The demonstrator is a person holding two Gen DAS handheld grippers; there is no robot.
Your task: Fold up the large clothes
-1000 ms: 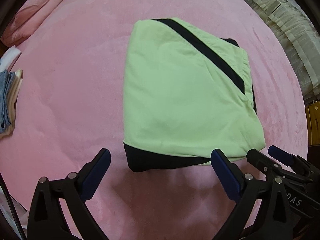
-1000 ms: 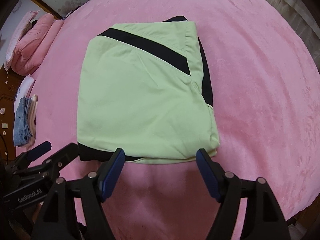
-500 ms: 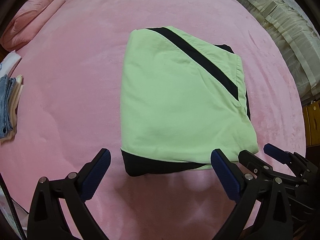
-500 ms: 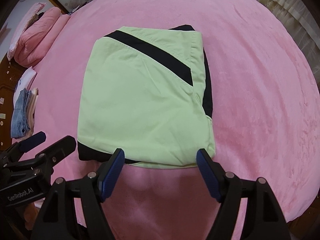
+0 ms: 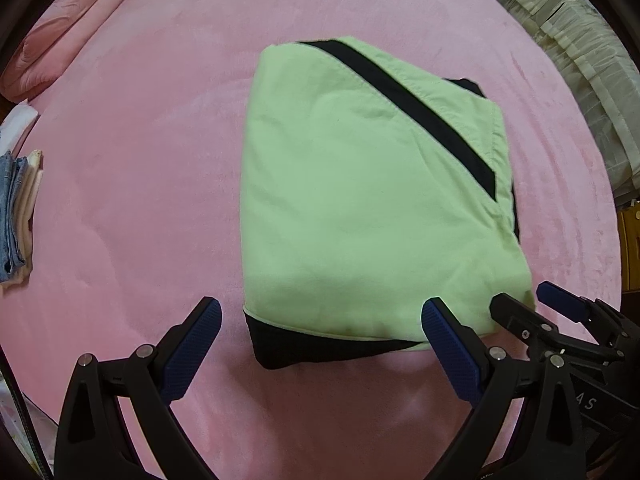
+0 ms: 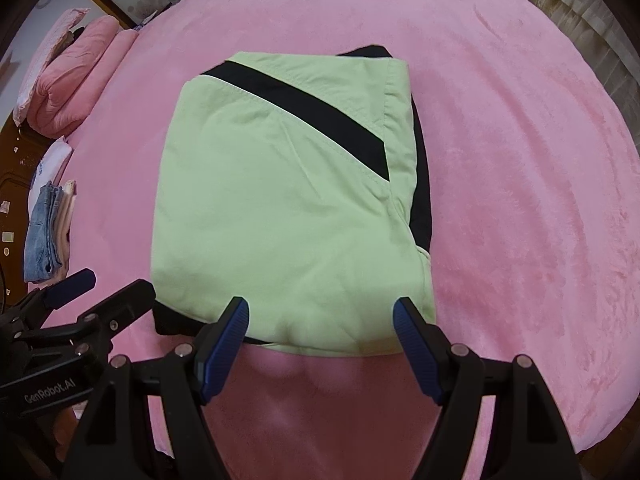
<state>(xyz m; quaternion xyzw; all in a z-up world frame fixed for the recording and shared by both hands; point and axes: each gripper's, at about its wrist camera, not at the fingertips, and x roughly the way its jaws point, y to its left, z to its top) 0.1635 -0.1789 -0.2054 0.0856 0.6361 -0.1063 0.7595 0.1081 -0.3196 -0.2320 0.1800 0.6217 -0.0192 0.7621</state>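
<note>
Pink bed (image 5: 132, 184) under a folded green garment (image 5: 360, 208); both my grippers, left (image 5: 320, 340) and right (image 6: 320, 334), gape wide and empty, and snagging only the top layer would undo the folds.

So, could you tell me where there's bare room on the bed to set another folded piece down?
Bare pink bedspread lies right of the folded green garment, and between it and the jeans stack. The near edge is crowded by both grippers.
</note>
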